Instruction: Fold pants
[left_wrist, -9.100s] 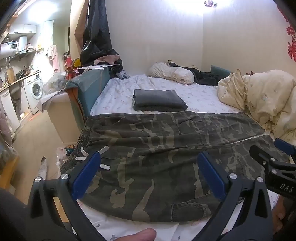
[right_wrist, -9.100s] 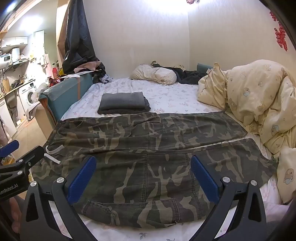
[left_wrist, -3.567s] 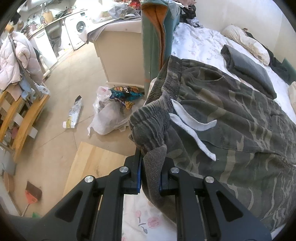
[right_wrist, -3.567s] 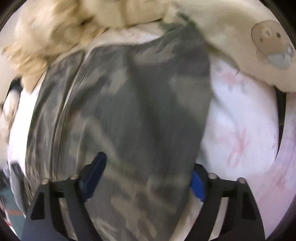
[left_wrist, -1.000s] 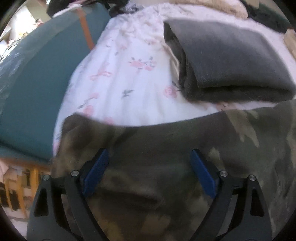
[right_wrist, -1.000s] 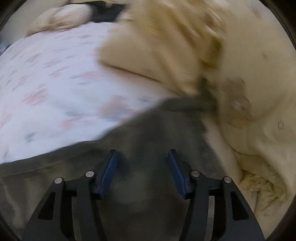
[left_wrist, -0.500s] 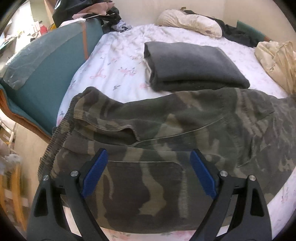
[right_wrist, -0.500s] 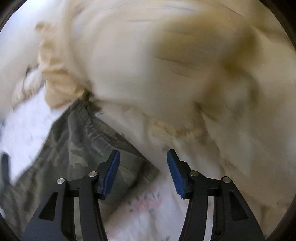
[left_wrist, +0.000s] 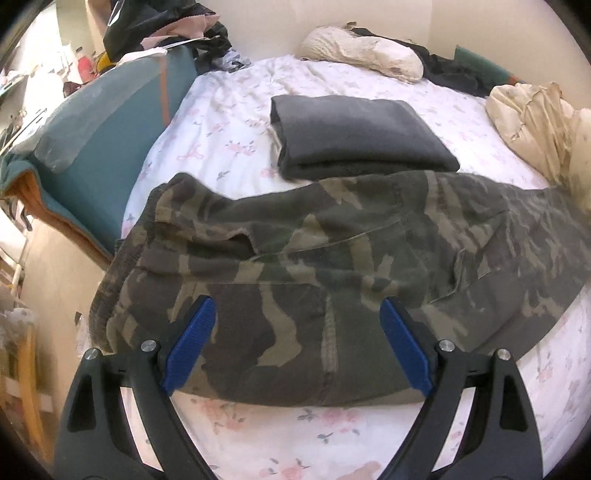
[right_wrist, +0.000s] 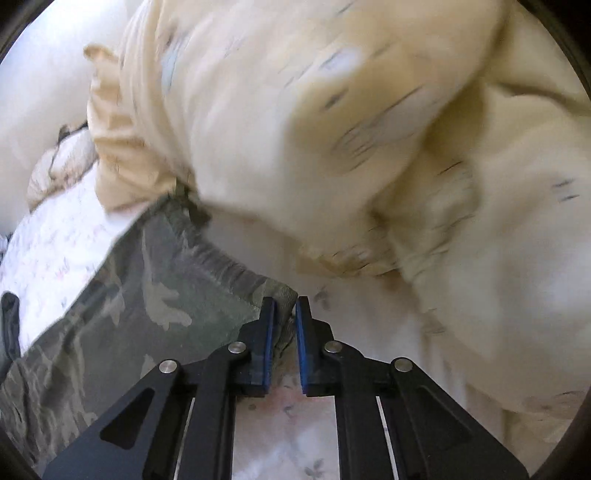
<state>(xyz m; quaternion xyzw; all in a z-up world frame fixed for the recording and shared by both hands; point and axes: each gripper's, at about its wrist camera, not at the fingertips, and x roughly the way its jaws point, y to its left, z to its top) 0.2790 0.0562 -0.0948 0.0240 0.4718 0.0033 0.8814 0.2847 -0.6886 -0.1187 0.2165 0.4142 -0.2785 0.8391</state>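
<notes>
Since the frame half a second earlier, my right gripper (right_wrist: 284, 325) has closed from a wide gap onto the cuff corner of the camouflage pants (left_wrist: 332, 266), while the left-wrist view has pulled back only slightly. Left wrist view: my left gripper (left_wrist: 295, 343) hangs with its jaws spread wide and nothing between them, above the near edge of the pants, which lie folded lengthwise across the floral bedsheet (left_wrist: 229, 122); the waistband sits toward the teal headboard cushion (left_wrist: 103, 140) and the legs run toward the cream duvet (left_wrist: 532, 122). A folded grey garment (left_wrist: 354, 136) lies just beyond the pants, its near edge touching or slightly overlapped by them. Right wrist view: my right gripper's blue pads (right_wrist: 266, 343) are nearly together, pinching the ribbed hem at the leg end, which lies against the duvet; the picture is motion-blurred, so how many layers are caught cannot be told. To do this step well, I judge that I should keep both leg layers in the pinch, lift the cuff clear of the duvet, and carry it toward the waistband in a low arc, with the left gripper steadying the waist end so that the edges stay aligned.
</notes>
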